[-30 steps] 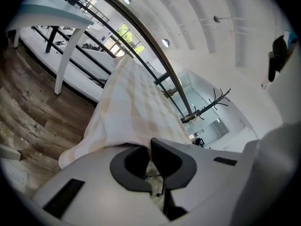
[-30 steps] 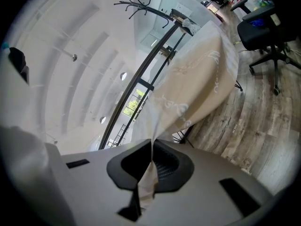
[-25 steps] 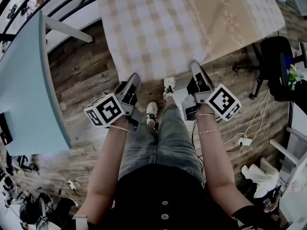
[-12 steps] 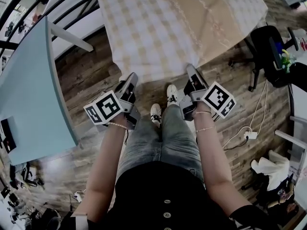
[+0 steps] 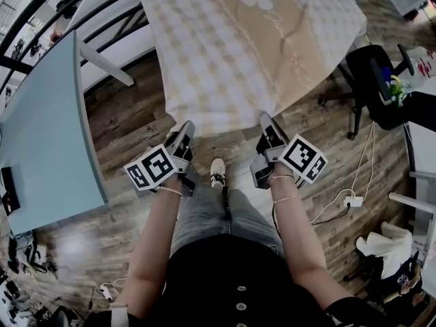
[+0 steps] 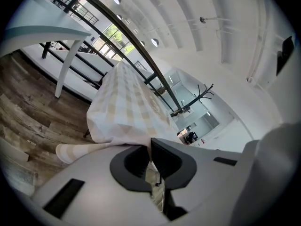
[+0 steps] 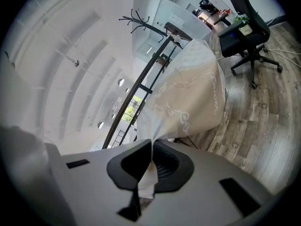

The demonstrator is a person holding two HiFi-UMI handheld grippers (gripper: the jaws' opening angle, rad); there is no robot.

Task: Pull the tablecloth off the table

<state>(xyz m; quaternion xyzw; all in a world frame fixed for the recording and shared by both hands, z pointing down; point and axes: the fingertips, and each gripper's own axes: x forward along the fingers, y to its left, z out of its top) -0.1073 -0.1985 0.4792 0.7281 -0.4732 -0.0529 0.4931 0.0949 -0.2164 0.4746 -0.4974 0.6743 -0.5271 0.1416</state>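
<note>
A beige and white checked tablecloth [image 5: 231, 46] with a daisy print covers the table ahead and hangs over its near edge. My left gripper [image 5: 185, 127] is shut on the cloth's near left hem, and my right gripper [image 5: 263, 118] is shut on the near right hem. In the left gripper view the tablecloth [image 6: 127, 112] stretches away from the left gripper [image 6: 149, 147], with a strip of fabric pinched between its jaws. In the right gripper view the tablecloth [image 7: 188, 98] rises from the right gripper [image 7: 151, 149], white fabric clamped in its jaws.
A light blue table [image 5: 41, 128] stands at my left over the wooden floor. A black office chair [image 5: 381, 80] sits at the right, with cables and a power strip [image 5: 351, 200] on the floor. The person's legs and shoes [image 5: 218, 172] are between the grippers.
The cloth's near hem has come further toward me and the daisy print has slid into view at the top. Both grippers keep their hold on the hem.
</note>
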